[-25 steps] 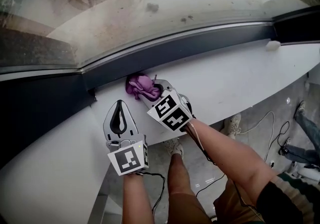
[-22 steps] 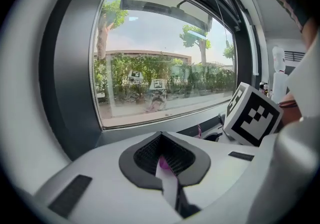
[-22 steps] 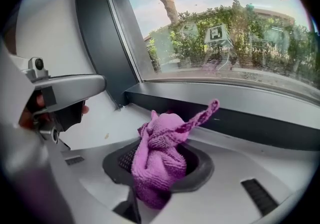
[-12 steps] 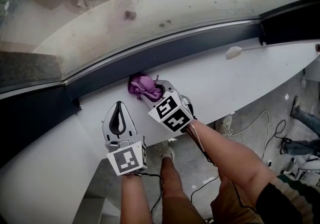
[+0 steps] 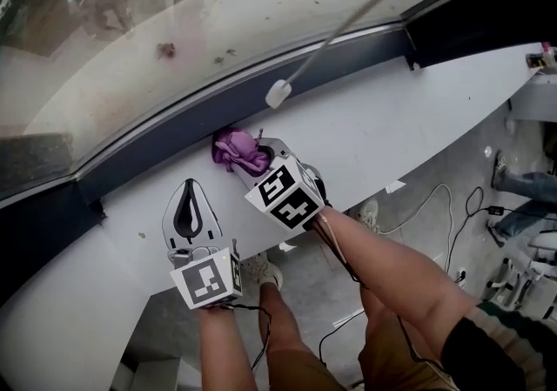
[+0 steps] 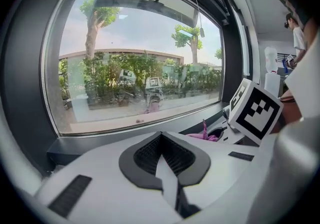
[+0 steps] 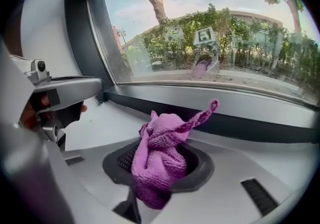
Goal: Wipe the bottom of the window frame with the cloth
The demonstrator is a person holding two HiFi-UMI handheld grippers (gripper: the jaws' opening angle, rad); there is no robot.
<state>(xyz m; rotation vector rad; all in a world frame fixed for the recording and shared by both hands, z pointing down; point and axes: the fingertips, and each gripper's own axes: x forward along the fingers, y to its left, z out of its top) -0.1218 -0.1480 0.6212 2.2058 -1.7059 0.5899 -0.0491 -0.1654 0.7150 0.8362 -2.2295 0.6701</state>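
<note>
Partly hidden behind the right gripper (image 5: 254,163) in the head view, the purple cloth (image 5: 233,150) is seen as a bunched, knitted wad with one twisted tail sticking up. It is clamped between that gripper's jaws, just beside the dark window frame (image 5: 165,138), over the far edge of the white sill (image 5: 392,132). The left gripper (image 5: 188,205), pressed together on nothing, is held nearer and further left. Both ends of the frame are cut off.

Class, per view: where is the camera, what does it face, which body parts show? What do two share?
Head view: head-mounted, facing down at sill; forearms, legs show.
Left gripper view: on left tongs, facing window; shut jaws show.
Right gripper view: on right tongs, facing window; jaws clamp cloth.
Shared: cloth, all three.
</note>
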